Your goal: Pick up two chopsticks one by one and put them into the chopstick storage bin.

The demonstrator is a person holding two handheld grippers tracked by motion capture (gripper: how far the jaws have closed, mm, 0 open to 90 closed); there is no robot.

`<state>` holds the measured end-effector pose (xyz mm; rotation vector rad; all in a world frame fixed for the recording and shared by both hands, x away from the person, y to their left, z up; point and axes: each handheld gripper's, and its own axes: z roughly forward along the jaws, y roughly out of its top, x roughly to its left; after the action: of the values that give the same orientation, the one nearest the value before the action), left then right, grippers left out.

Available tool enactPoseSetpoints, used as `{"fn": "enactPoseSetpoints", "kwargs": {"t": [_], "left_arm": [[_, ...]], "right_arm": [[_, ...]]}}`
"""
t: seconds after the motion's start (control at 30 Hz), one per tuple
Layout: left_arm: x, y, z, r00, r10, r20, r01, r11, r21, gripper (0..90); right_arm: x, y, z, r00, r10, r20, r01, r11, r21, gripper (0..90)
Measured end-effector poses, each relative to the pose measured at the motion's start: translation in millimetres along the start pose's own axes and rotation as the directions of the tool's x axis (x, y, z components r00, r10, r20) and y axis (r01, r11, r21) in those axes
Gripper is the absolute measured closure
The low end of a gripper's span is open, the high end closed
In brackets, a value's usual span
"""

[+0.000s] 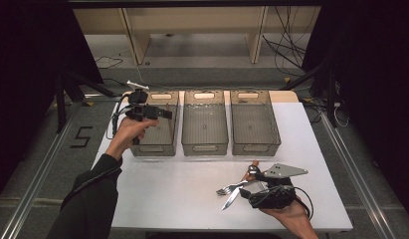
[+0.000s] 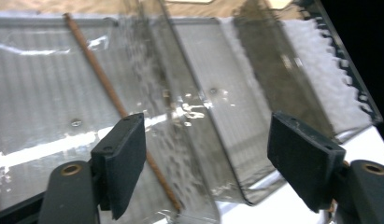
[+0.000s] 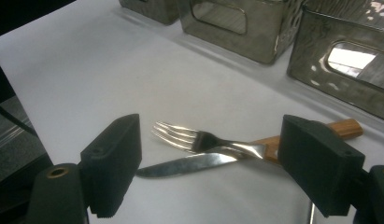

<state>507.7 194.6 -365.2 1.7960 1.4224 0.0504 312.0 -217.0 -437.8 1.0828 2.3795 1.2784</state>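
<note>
Only legible mark: floor "5" (image 1: pixel 80 137).

L gripper (image 2: pixel 206 163) jaws wide apart, nothing betw.; thin brown wooden stick (image 2: pixel 110 91) lies in clear smoky plastic bin (image 2: pixel 35 84).

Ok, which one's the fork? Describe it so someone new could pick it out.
Start at the white table and go to its near right corner, in front of the right gripper, whose jaws stand open. Two utensils with wooden handles lie crossed there. The fork lies on top, with tines, unlike the flat-bladed knife.
</note>
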Motion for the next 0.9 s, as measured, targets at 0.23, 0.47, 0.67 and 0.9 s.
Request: {"fn": "enactPoseSetpoints", "kwargs": {"t": [0.23, 0.47, 0.67, 0.9], "left_arm": [[-23.0, -20.4, -23.1, 0.9950, 0.059, 0.080, -0.053, 0.9951, -0.084, 22.5], [-35.1, -57.8, -37.8, 0.9870, 0.120, 0.107, -0.104, 0.9848, -0.139, 20.6], [-38.0, -87.4, -38.1, 0.9833, 0.144, 0.111, -0.125, 0.9786, -0.163, 19.8], [-36.8, -108.2, -36.6, 0.9823, 0.162, 0.095, -0.143, 0.9729, -0.182, 19.6]], "right_arm": [[-7.9, 0.4, -5.2, 0.9988, 0.014, 0.046, -0.015, 1.000, 0.016, 22.9], [-16.4, -2.1, -7.0, 0.9942, 0.031, 0.103, -0.037, 0.998, 0.057, 24.6], [-20.8, -4.3, -7.1, 0.9904, 0.046, 0.131, -0.056, 0.996, 0.075, 26.1], [-23.8, -7.6, -4.7, 0.9874, 0.057, 0.147, -0.072, 0.993, 0.096, 28.8]]}}
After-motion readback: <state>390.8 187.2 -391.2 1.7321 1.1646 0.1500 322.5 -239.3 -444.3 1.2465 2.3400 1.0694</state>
